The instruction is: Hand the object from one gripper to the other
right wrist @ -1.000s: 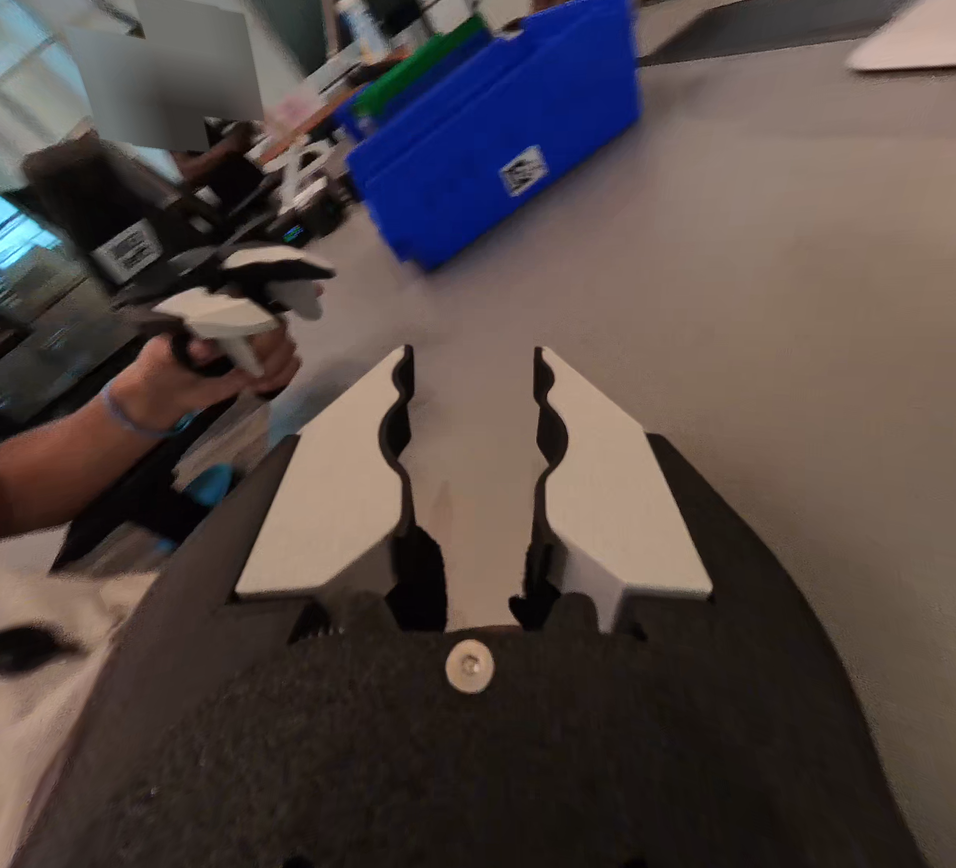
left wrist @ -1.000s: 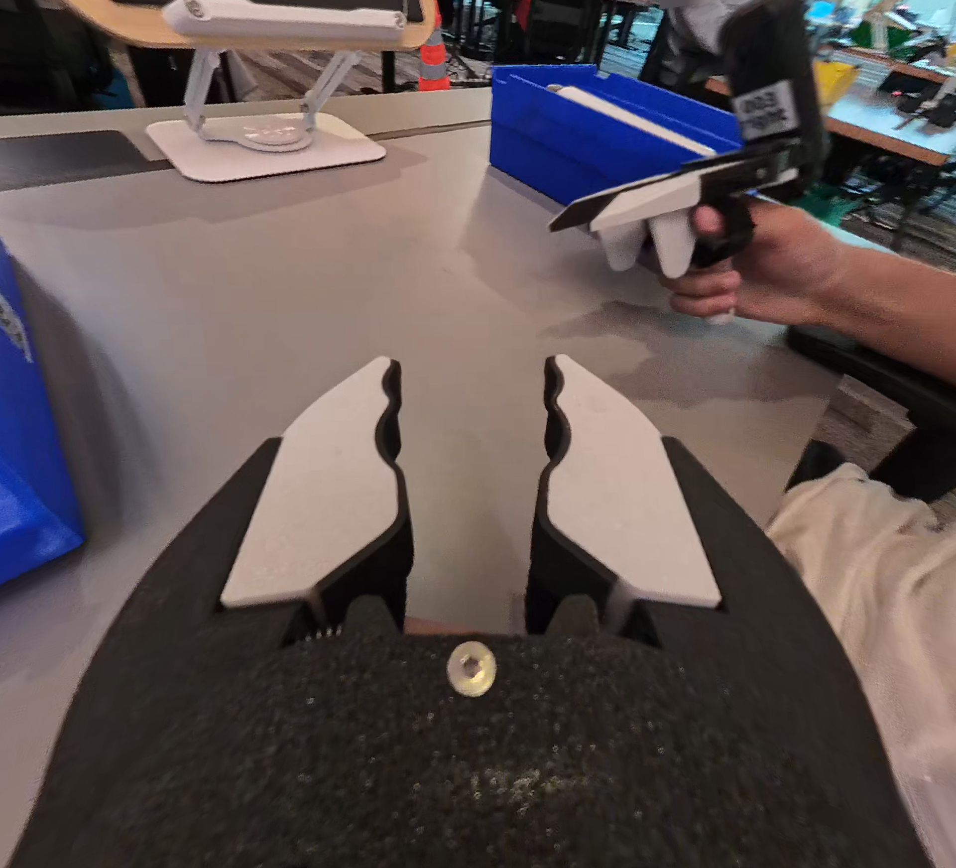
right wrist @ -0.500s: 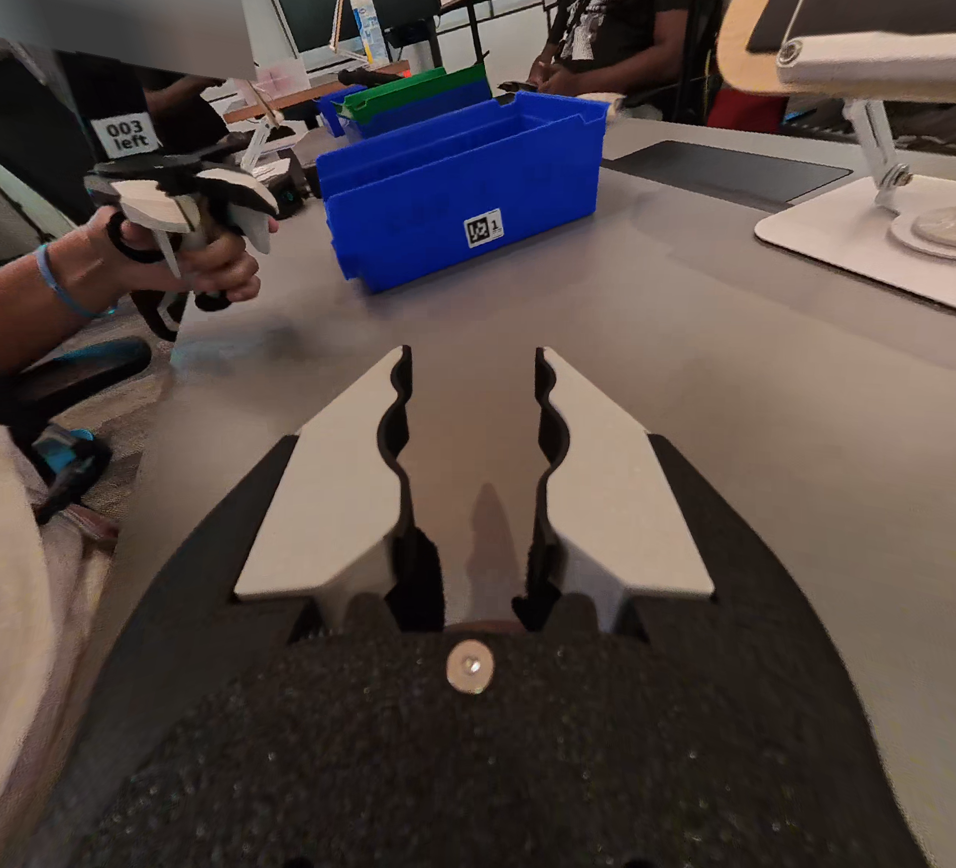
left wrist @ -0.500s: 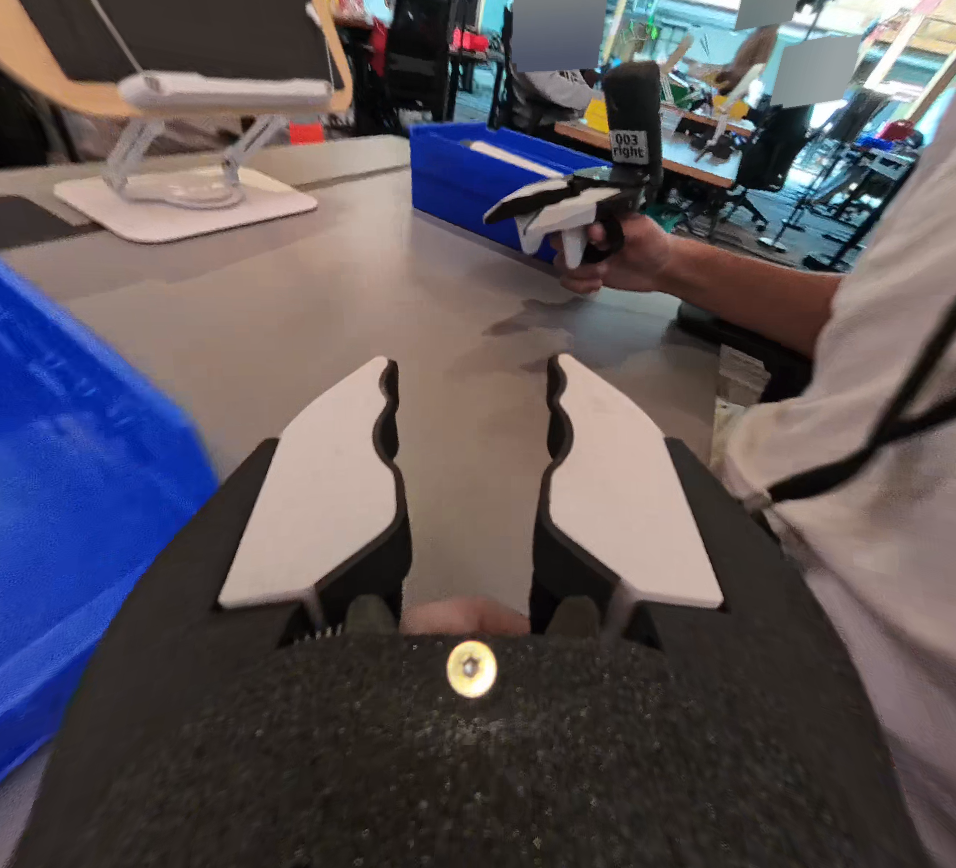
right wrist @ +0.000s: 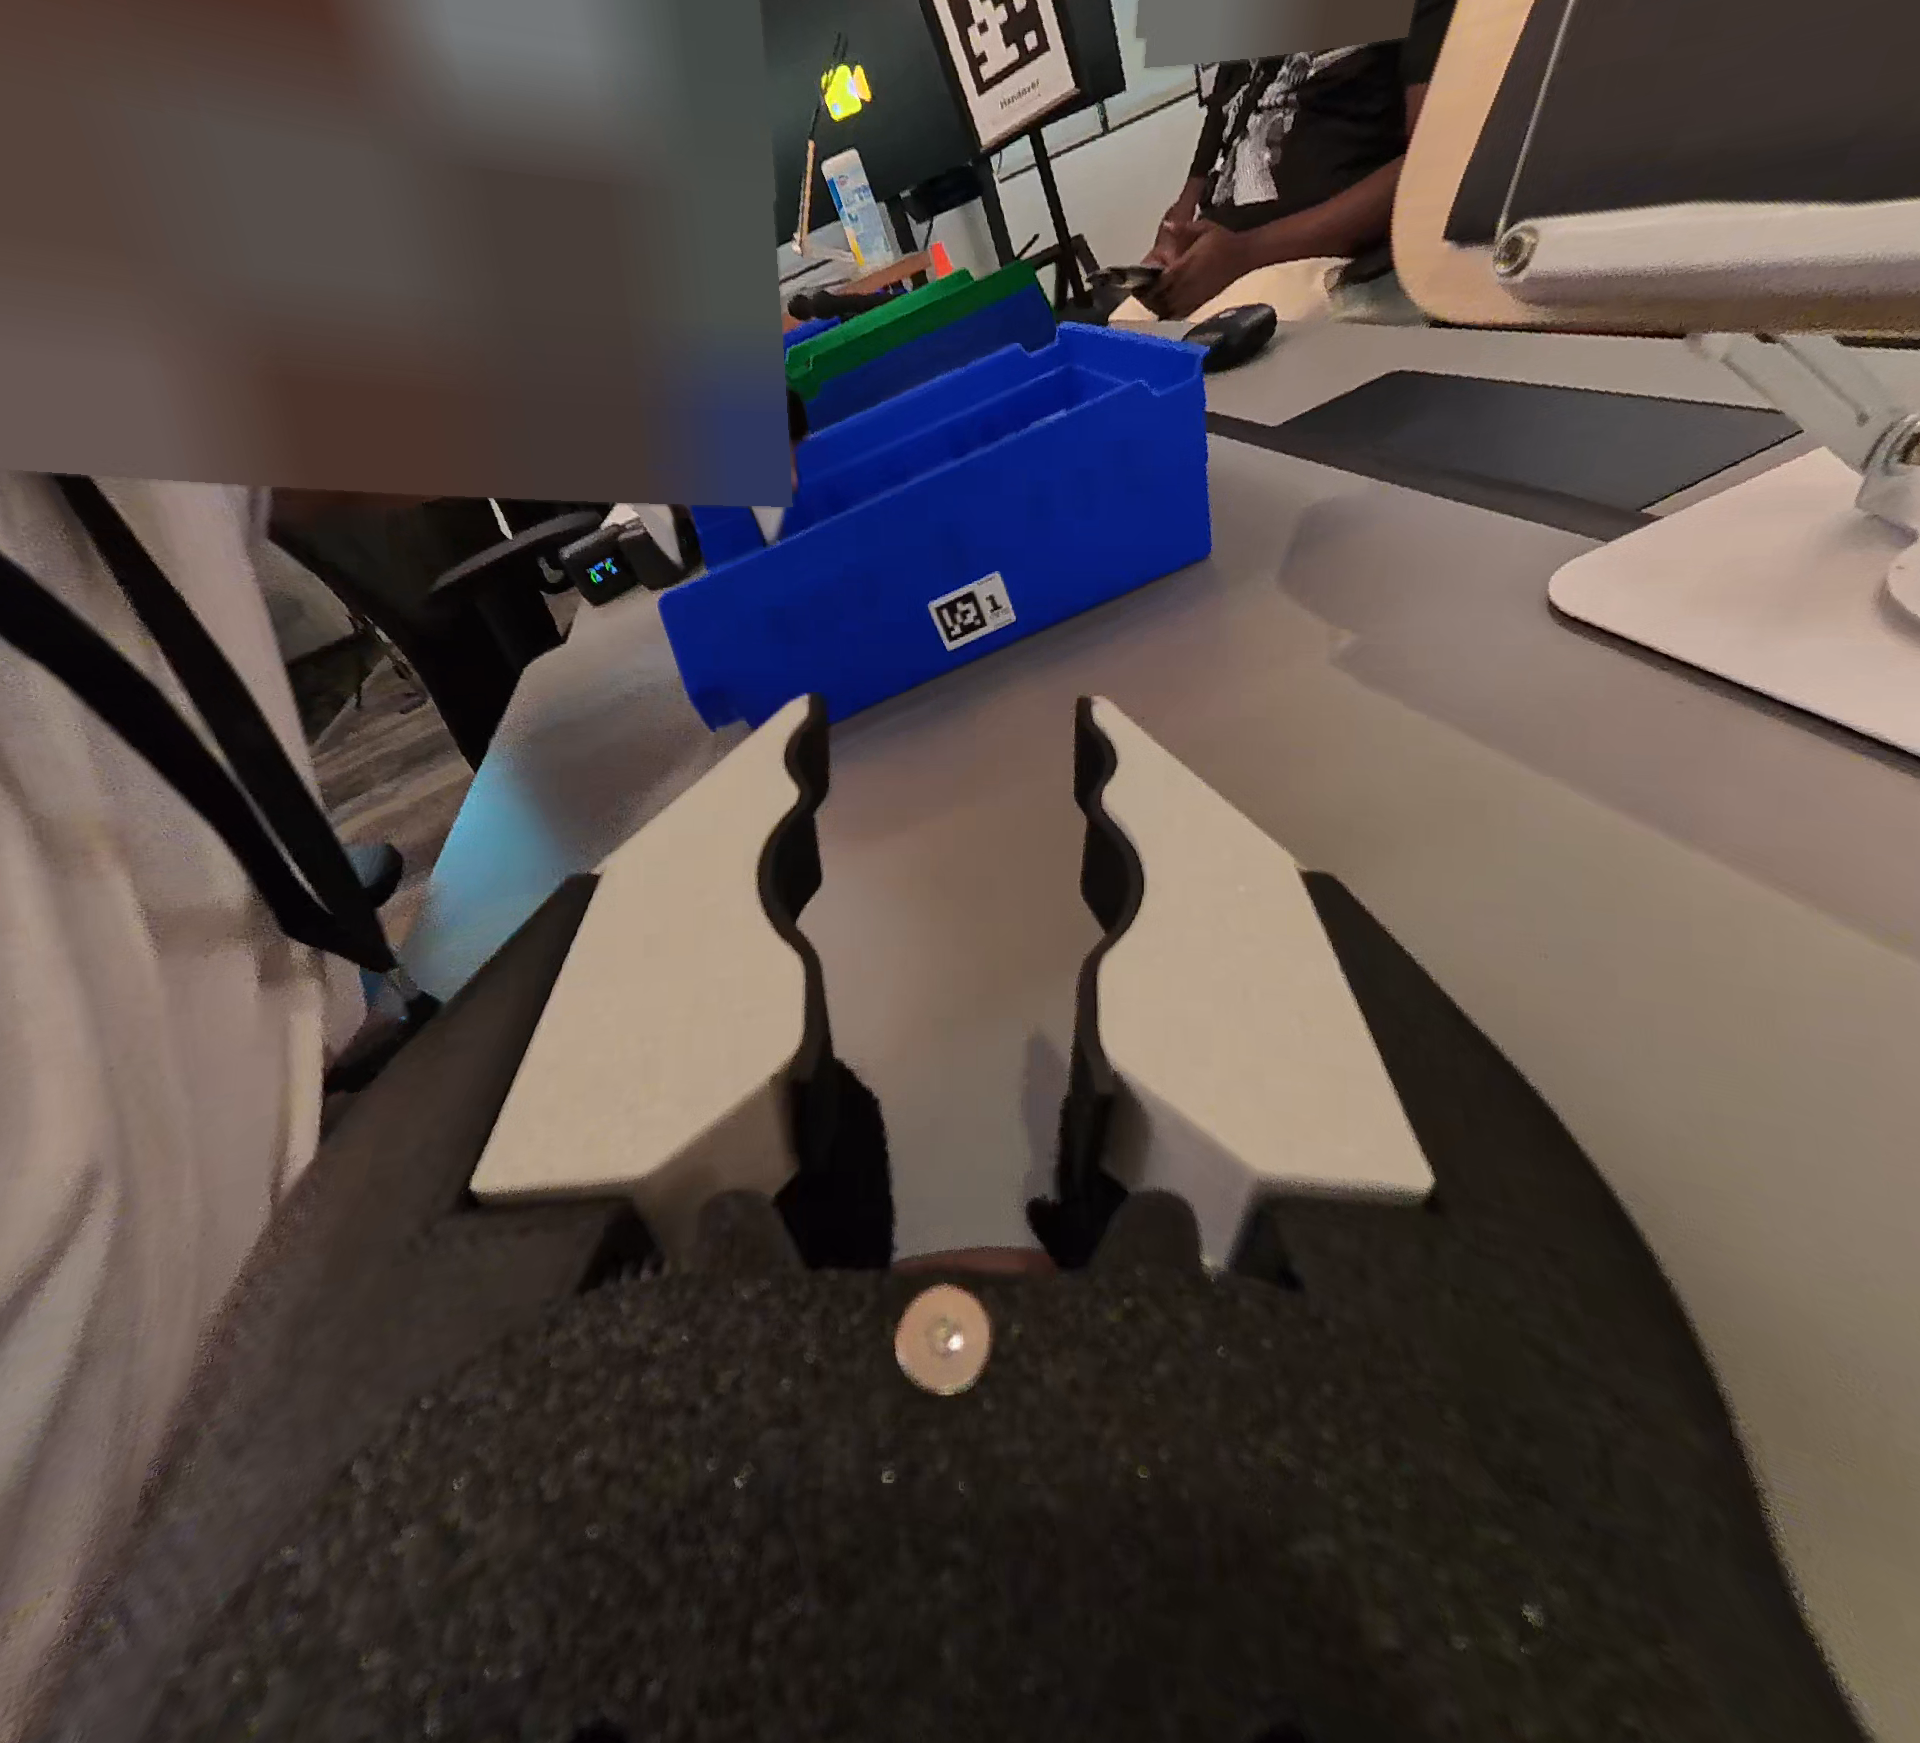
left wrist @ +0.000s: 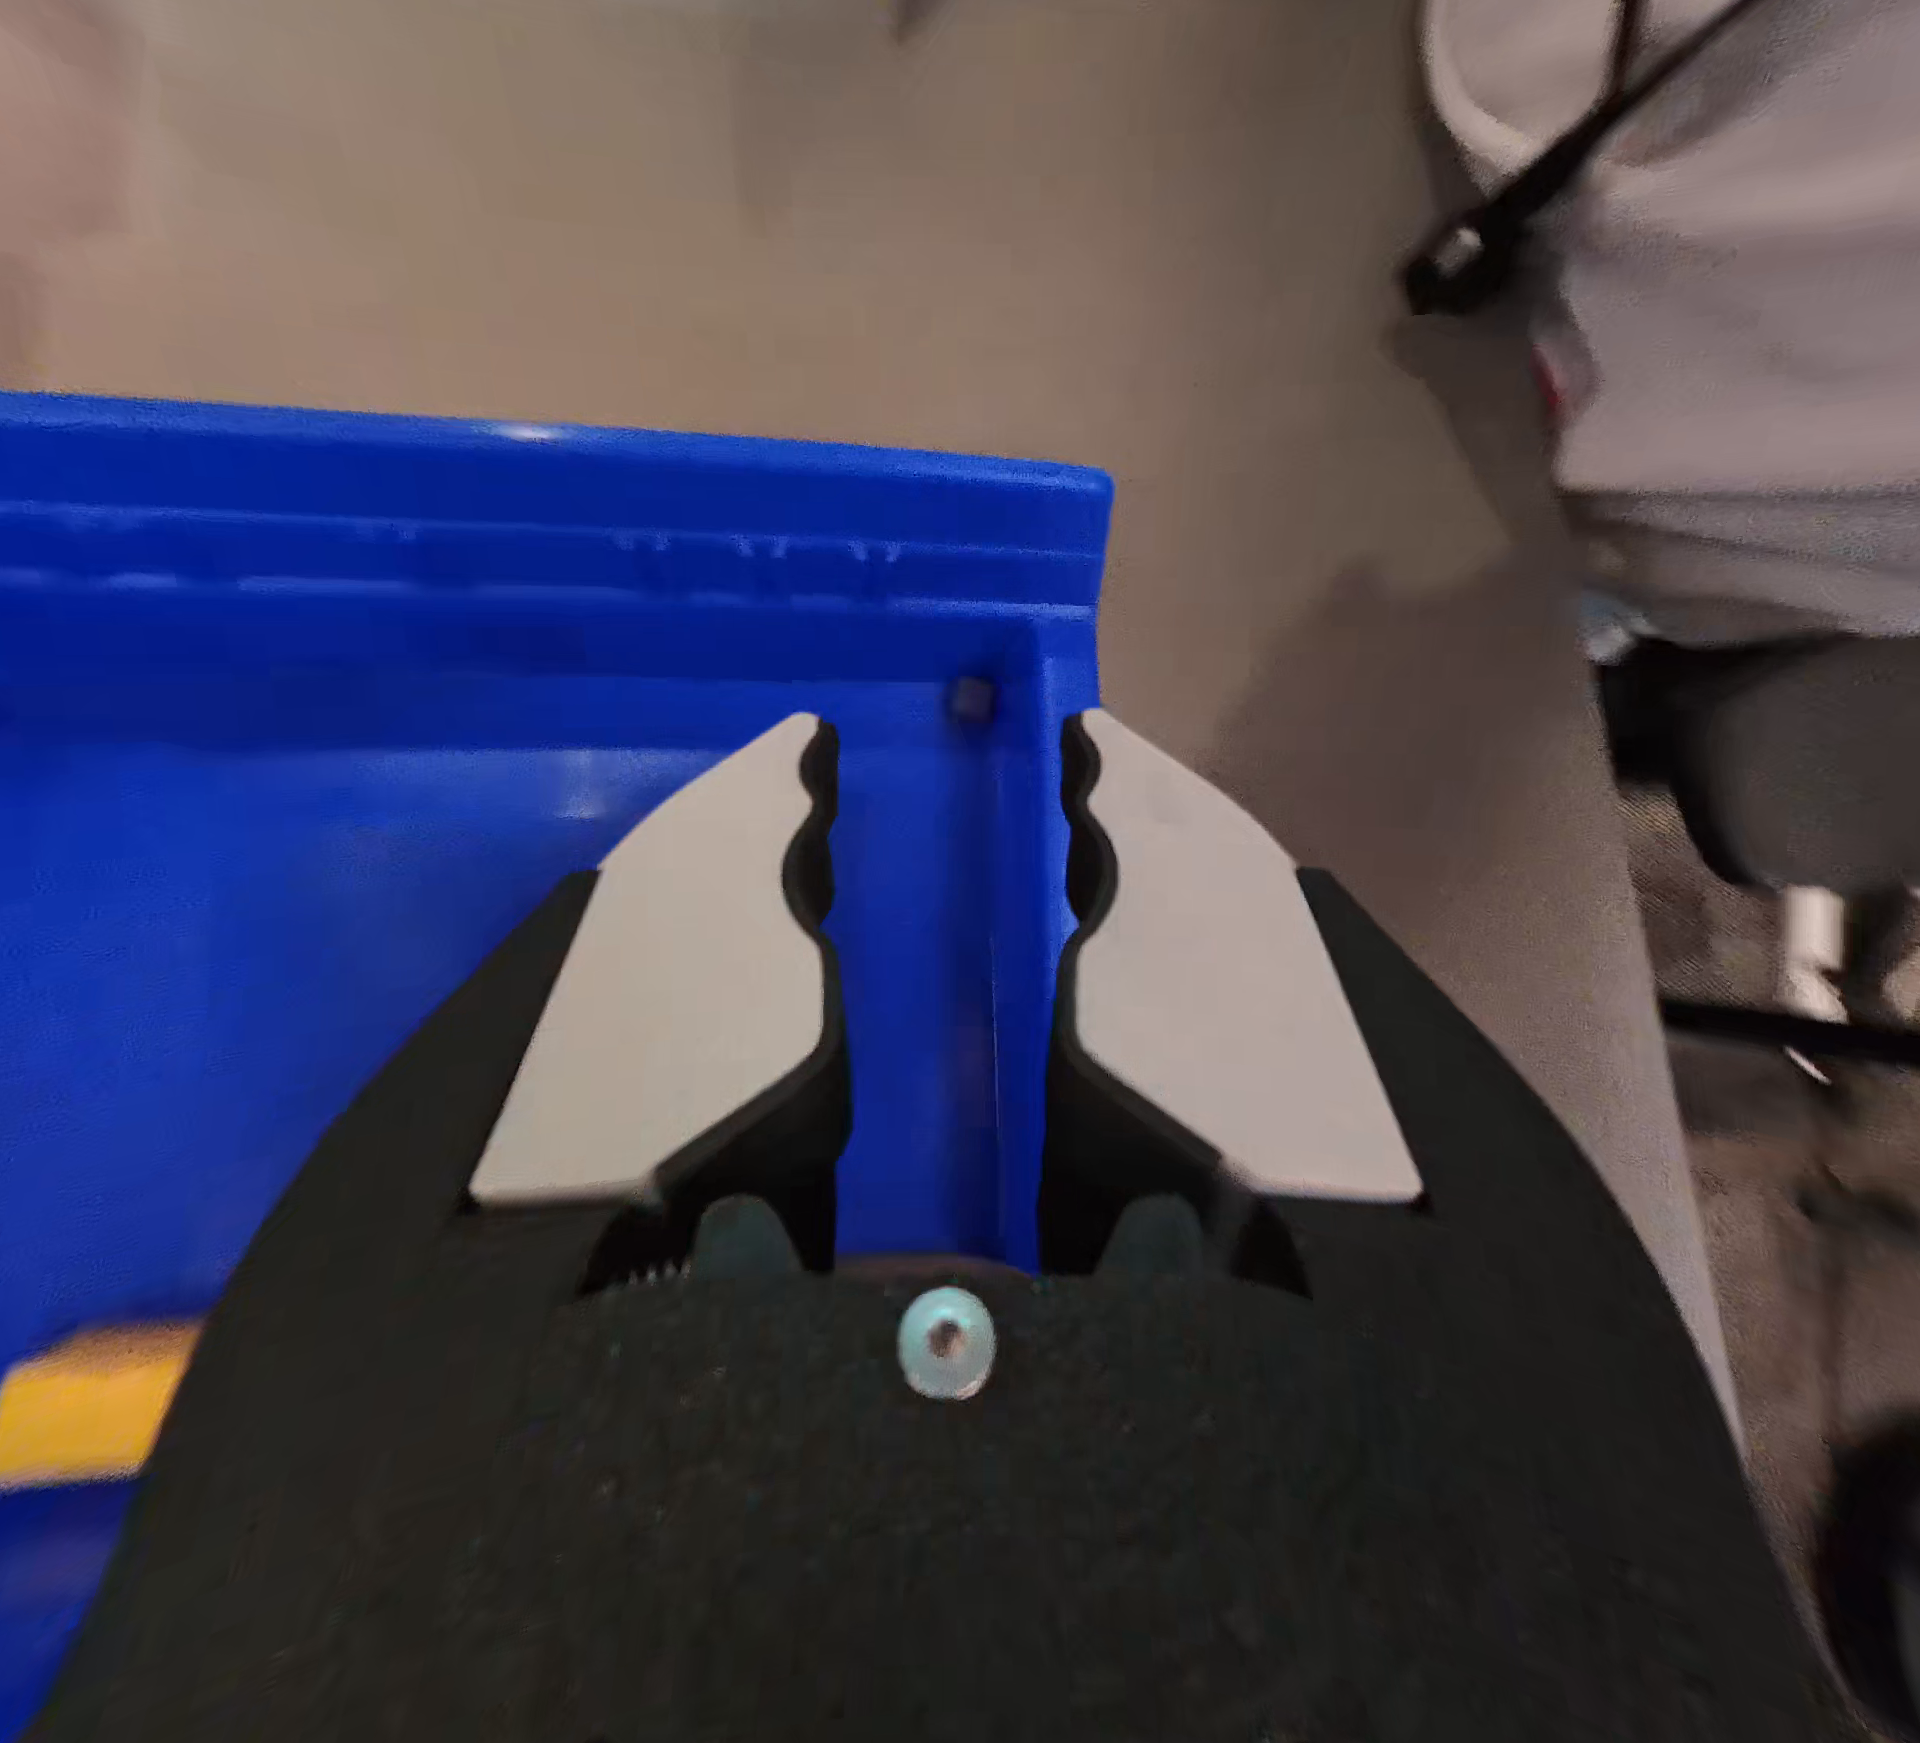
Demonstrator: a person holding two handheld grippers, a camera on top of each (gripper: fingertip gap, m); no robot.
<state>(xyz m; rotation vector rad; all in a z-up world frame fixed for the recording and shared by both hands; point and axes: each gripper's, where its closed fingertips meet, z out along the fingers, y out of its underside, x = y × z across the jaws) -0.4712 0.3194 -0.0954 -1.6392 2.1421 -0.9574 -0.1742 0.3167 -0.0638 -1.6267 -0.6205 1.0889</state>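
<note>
Here the left gripper (left wrist: 940,737), jaws apart and empty, points down into a blue bin's (left wrist: 312,613) corner (a yellow object (left wrist: 88,1413) lies leftward); the right gripper (right wrist: 945,722) gapes empty too.

— What do your grippers look like?
— Your left gripper (left wrist: 943,727) and right gripper (right wrist: 948,706) match: pale grey fingers (right wrist: 686,987) with wavy black inner edges, a grainy black body, one silver screw (right wrist: 942,1341).
— Your clothes?
— A white shirt (left wrist: 1714,135), black strap (left wrist: 1621,83).

A coded sticker (right wrist: 970,611) marks the blue bin (right wrist: 1091,530) — a coded sign (right wrist: 1003,20) stands behind.
</note>
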